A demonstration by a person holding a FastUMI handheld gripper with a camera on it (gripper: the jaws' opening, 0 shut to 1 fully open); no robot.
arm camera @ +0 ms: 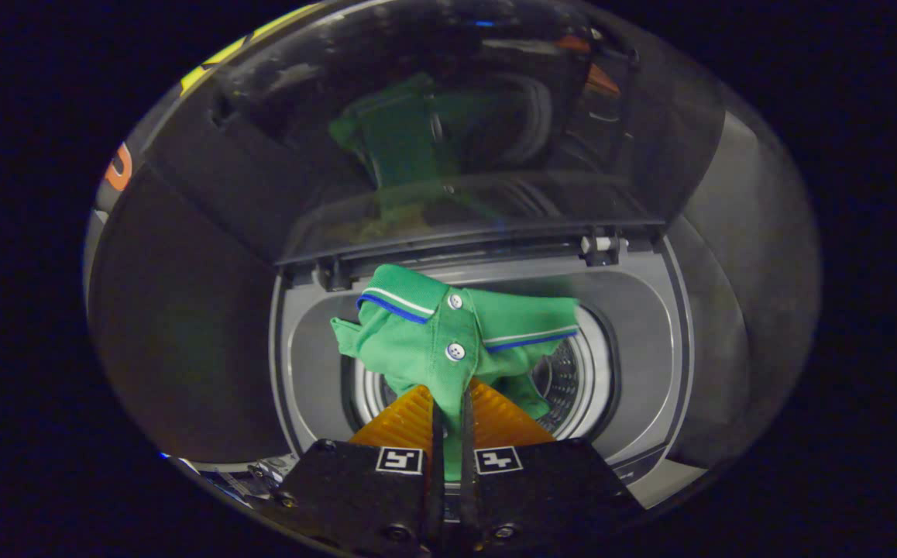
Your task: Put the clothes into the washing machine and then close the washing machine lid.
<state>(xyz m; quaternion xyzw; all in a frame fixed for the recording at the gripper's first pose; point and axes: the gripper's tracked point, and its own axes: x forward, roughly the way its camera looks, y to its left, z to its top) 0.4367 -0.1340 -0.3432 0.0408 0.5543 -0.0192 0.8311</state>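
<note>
A green polo shirt (425, 333) with a blue-and-white trimmed collar and white buttons hangs from my gripper (449, 399). Both orange fingers (406, 422) press on its button placket, so the gripper is shut on the cloth. The shirt dangles over the round steel drum (572, 380) of a top-loading washing machine (650, 325), directly above the opening. The machine's dark glass lid (448, 155) stands raised behind the drum, hinged at the back, and it mirrors the green shirt. Part of the drum is hidden behind the shirt and the fingers.
The grey top rim (309, 364) of the machine rings the drum opening. Lid hinges (599, 246) sit at the back edge. Dark panels of the machine body lie to both sides.
</note>
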